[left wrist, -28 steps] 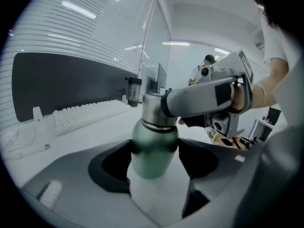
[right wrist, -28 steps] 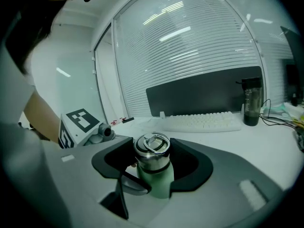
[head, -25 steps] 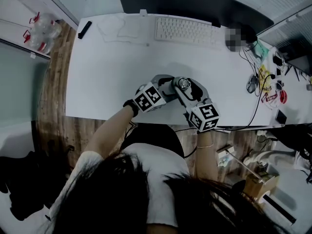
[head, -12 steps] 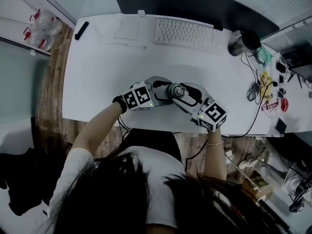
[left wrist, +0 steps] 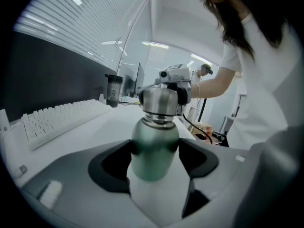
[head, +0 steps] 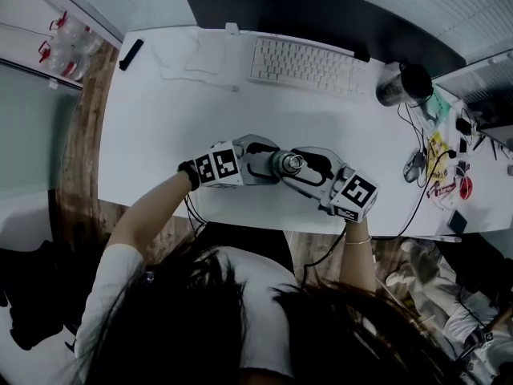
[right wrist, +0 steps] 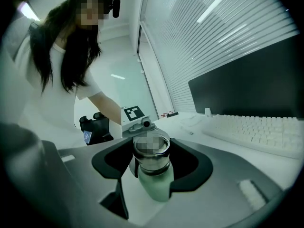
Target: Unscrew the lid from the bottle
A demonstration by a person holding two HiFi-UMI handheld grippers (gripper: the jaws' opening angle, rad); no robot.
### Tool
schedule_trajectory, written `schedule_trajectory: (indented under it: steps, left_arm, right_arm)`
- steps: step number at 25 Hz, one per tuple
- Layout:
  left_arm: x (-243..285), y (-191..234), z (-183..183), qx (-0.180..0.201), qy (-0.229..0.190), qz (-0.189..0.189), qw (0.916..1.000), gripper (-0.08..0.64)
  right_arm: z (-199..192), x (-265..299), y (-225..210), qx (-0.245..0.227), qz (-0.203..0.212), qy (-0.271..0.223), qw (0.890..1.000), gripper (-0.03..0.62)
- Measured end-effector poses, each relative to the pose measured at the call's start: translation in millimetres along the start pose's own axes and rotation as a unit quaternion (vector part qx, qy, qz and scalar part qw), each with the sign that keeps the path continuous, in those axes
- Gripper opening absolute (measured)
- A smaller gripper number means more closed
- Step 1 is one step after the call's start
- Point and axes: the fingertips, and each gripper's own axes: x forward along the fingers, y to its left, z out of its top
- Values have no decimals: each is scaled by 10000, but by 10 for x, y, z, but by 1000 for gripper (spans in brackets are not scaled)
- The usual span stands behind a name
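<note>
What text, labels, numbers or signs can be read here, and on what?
No readable words or numbers anywhere.
Black-and-white square markers on the left cube and right cube: coded patterns, no text.
On the white keyboard, key legends are too small to read.
On the green metal bottle and its steel lid, no print shows.

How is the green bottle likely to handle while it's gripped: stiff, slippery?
Probably stiff: the bottle looks metallic and shows no dent where the left gripper clamps it. Its smooth round body may spin under torque. The shiny lid in the right gripper might slip likewise.
</note>
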Motion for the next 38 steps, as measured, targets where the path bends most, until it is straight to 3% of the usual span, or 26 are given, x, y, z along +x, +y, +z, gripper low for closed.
schedule_trajectory:
  steps: [8, 16, 22, 28, 33, 38]
  left_arm:
    - [-1, -71, -41, 60, 135, -47, 9999, 368]
    - [-56, -42, -40, 12, 162, 146, 9998, 368]
    - [-272, 35, 72, -100, -129, 464, 9988, 368]
    - [-547, -39, 287, 38, -334, 733, 9967, 367]
    - [-782, -85, 554, 192, -580, 996, 9931, 367]
    - [-993, -155, 833, 283, -882, 1296, 9872, 361]
  right_arm:
    - [32, -55, 50, 78, -128, -72, 9999, 241]
    - [87, -138, 117, 111, -412, -134, 9990, 241]
    - [190, -197, 179, 83, -682, -249, 9973, 241]
    - [372, -248, 309, -14, -987, -426, 9942, 241]
    - [604, -364, 394, -179, -1509, -728, 9857, 241]
    - [796, -576, 472, -245, -2174, -1167, 9688, 241]
